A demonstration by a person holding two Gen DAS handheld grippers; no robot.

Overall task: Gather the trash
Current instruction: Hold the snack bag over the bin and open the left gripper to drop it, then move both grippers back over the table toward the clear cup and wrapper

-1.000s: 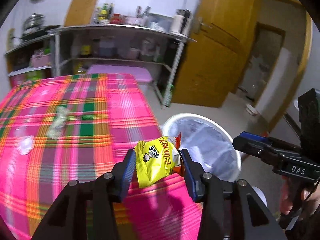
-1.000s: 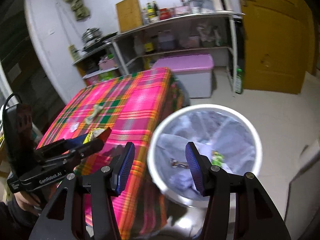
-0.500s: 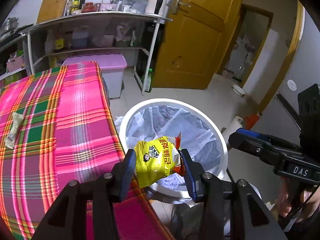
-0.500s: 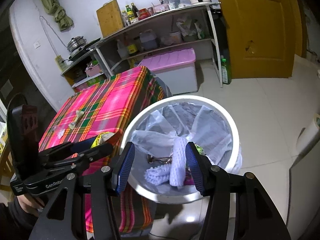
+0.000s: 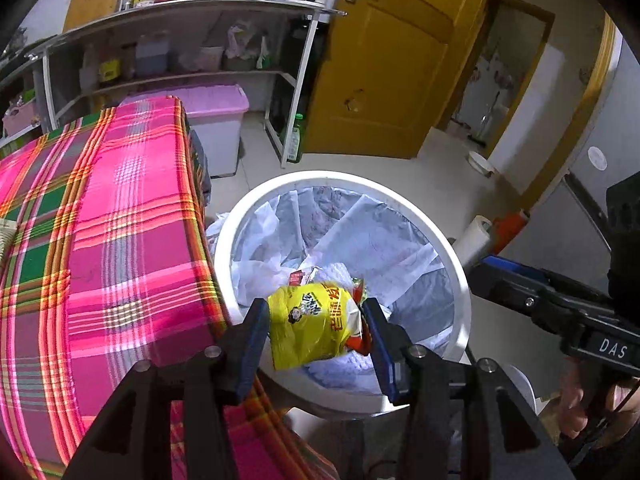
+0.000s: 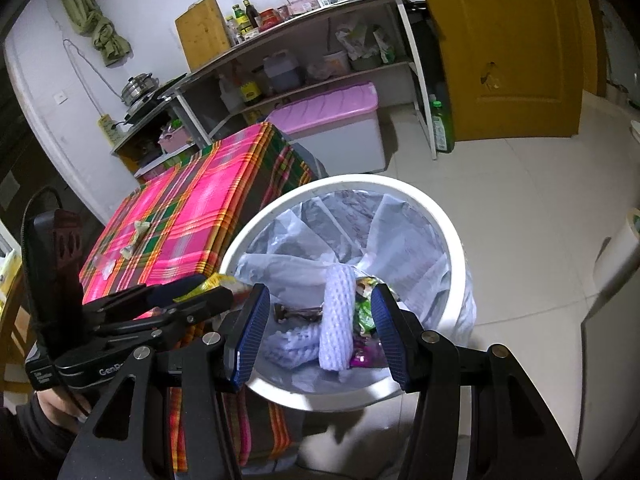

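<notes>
**Yellow snack packet over the bin, pinched in the left gripper**

Pinched between the blue pads of the left gripper (image 5: pixel 316 330): a yellow snack packet (image 5: pixel 310 326) with a cartoon face and red print, hanging above the open mouth of the white trash bin (image 5: pixel 448 248), just off the edge of the pink plaid tablecloth (image 5: pixel 112 240). Crinkled, thin film, probably near-empty; so light, soft and a little slick, likely to flutter rather than drop straight. Best held across the flat middle, as now, not by a corner that could slide out. Nothing fragile about it.

Right gripper (image 6: pixel 316 334) spread wide and empty, hovering over the same bin.

Seen only from the left wrist: the printed face of the packet and how squarely the pads bear on it, plus the other tool off to the right. Seen only from the right wrist: what lies in the lined bin, namely a white foam net sleeve (image 6: pixel 338 320), some green and purple wrappers (image 6: pixel 362 316) and something dark and blurred; also more scraps (image 6: pixel 136 236) left on the table, and only a thin yellow sliver of the packet edge-on.
</notes>
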